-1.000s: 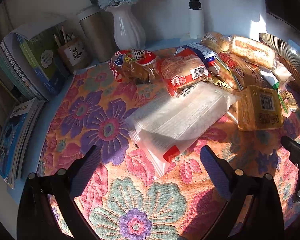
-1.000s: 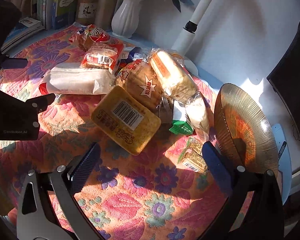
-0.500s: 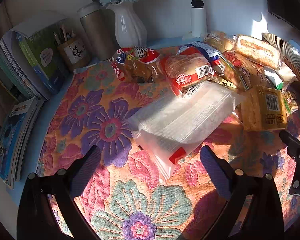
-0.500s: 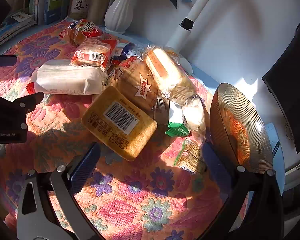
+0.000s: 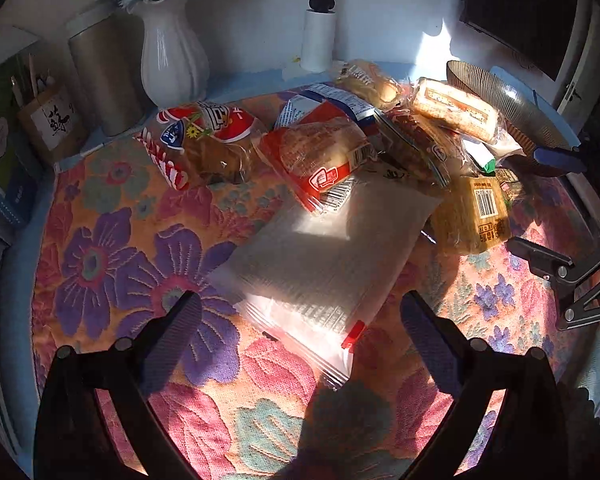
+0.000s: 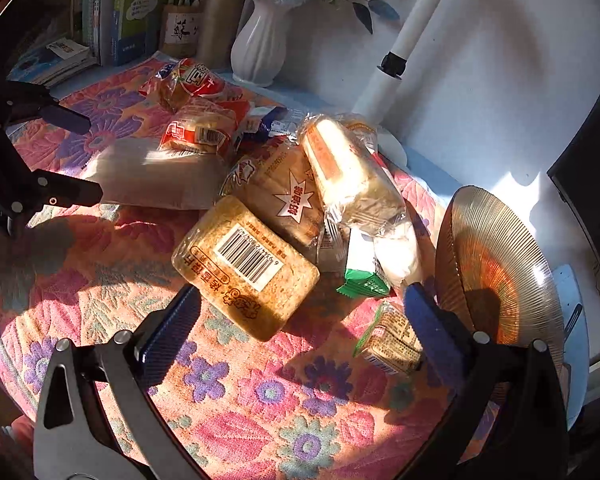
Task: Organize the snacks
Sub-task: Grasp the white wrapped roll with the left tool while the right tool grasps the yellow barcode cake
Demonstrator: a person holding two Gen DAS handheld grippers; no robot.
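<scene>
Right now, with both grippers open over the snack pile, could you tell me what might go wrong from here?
1. The yellow barcode pack lies partly on neighbouring wrappers; if the right gripper closes on it, it may drag them along.
2. The ribbed glass plate sits tilted close beside that gripper's right finger, so a sideways swing could knock it.
3. The white flat pack under the left gripper looks slick and may slip.
</scene>
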